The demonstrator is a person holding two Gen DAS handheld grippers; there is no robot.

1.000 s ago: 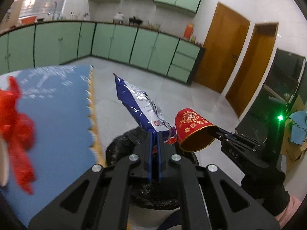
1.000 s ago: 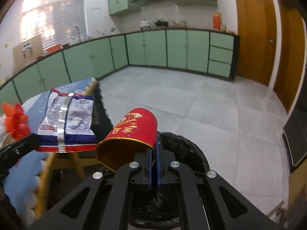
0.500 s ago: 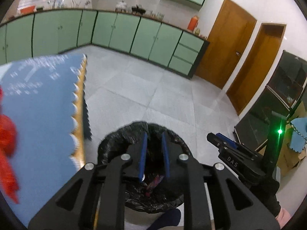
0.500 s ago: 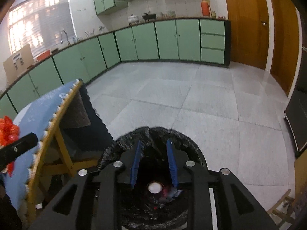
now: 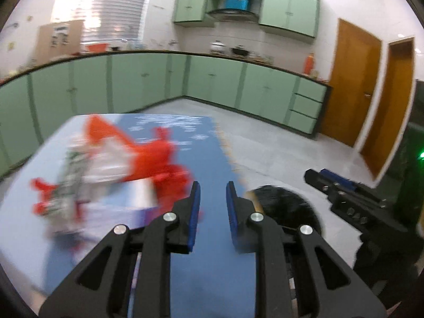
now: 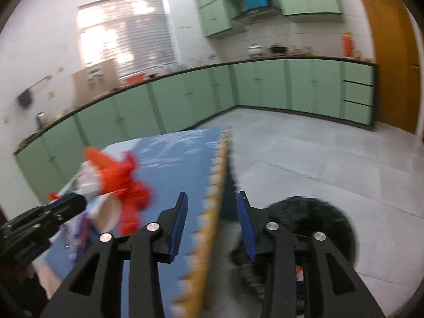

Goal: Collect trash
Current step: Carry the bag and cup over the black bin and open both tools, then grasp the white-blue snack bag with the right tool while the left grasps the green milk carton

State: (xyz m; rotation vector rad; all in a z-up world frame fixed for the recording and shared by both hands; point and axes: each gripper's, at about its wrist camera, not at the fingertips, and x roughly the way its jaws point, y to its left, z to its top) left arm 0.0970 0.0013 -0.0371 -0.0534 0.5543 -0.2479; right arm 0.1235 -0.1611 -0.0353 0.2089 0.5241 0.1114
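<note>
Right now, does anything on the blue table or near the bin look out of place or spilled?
Nothing looks spilled. A loose heap of red and white wrappers lies on the blue table, too blurred to tell apart. The black-lined bin stands upright on the floor beside the table.

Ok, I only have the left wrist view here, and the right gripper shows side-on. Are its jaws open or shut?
Observer: Open. In its own view the right gripper has just been opening, and nothing is between the pads.
Operator: Anything inside the bin? Mine shows only a black blur.
Observer: Yes. Low in the bin a red and white scrap shows, beside the right finger.
Operator: And where is the left gripper, seen from outside?
Observer: The left gripper, which has also just been opening, has its tip at the red pile on the table. I cannot tell whether it touches.
</note>
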